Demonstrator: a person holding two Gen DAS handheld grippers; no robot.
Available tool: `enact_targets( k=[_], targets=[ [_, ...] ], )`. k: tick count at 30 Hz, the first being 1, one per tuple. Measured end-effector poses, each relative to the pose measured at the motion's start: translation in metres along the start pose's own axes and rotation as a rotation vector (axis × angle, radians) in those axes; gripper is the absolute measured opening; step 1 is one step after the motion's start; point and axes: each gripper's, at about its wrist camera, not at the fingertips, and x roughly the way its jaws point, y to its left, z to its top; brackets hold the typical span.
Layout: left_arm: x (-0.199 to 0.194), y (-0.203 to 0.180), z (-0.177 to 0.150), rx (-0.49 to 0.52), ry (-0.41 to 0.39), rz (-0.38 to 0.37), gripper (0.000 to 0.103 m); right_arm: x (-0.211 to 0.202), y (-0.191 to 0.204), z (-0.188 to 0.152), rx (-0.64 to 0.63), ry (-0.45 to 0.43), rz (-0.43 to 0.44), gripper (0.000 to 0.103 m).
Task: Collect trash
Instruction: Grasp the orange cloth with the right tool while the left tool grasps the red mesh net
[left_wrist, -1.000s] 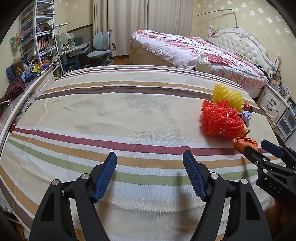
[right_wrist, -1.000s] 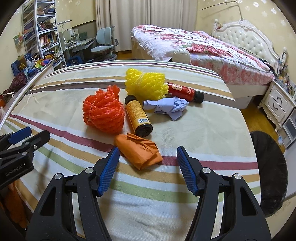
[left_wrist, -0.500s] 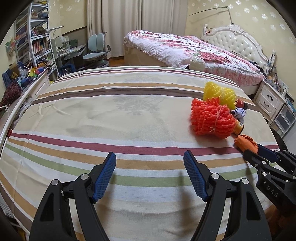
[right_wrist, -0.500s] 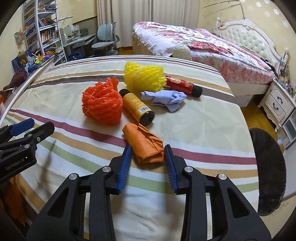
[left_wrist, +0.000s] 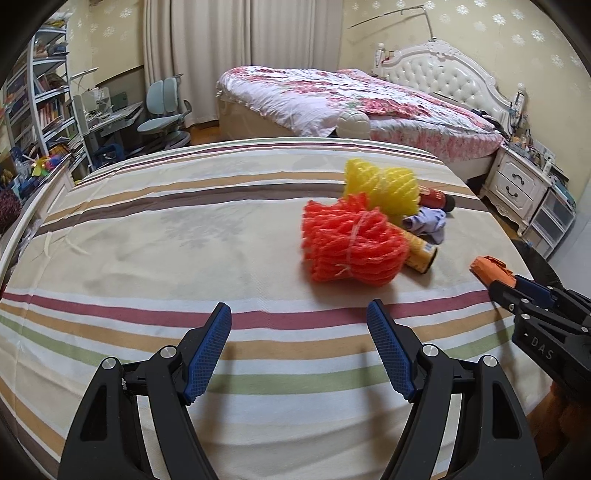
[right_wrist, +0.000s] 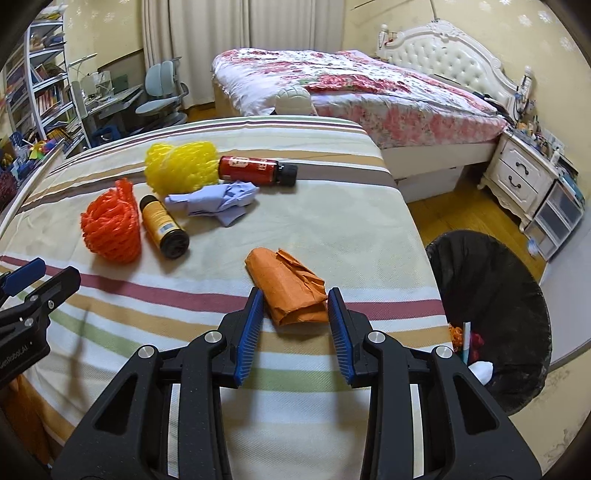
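Observation:
My right gripper (right_wrist: 294, 314) is shut on a crumpled orange paper wad (right_wrist: 286, 284) and holds it above the striped bedspread (right_wrist: 332, 229); it also shows in the left wrist view (left_wrist: 493, 268). On the spread lie an orange foam net (right_wrist: 110, 229), a yellow foam net (right_wrist: 181, 168), a yellow bottle (right_wrist: 162, 225), a red bottle (right_wrist: 255, 170) and a crumpled blue tissue (right_wrist: 218, 201). My left gripper (left_wrist: 299, 347) is open and empty, low over the spread, left of the orange net (left_wrist: 351, 242).
A black-lined trash bin (right_wrist: 491, 295) with some trash inside stands on the floor right of the bed. A second bed (right_wrist: 351, 85), a white nightstand (right_wrist: 524, 181), and a desk with chair (right_wrist: 159, 92) lie beyond.
My right gripper closed on the orange paper wad, lifted it and swung right toward the bin. My left gripper moved closer to the orange net and stayed open.

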Motion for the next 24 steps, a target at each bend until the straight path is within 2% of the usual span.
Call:
enact_targets(
  k=[7, 14, 18, 24],
  targets=[
    [0.008, -0.022, 0.007, 0.044, -0.003, -0.016, 0.073, 0.005, -0.004, 0.004, 0.008, 0.003, 0.006, 0.035],
    [0.015, -0.030, 0.016, 0.043, -0.004, -0.012, 0.074, 0.008, -0.005, 0.007, 0.011, 0.007, 0.023, 0.037],
    [0.020, -0.036, 0.022, 0.048, -0.011, -0.005, 0.075, 0.010, -0.008, 0.008, 0.024, 0.009, 0.043, 0.045],
    [0.026, -0.031, 0.029, 0.033, -0.002, 0.001, 0.075, 0.012, -0.009, 0.011, 0.022, 0.011, 0.049, 0.046]
  ],
)
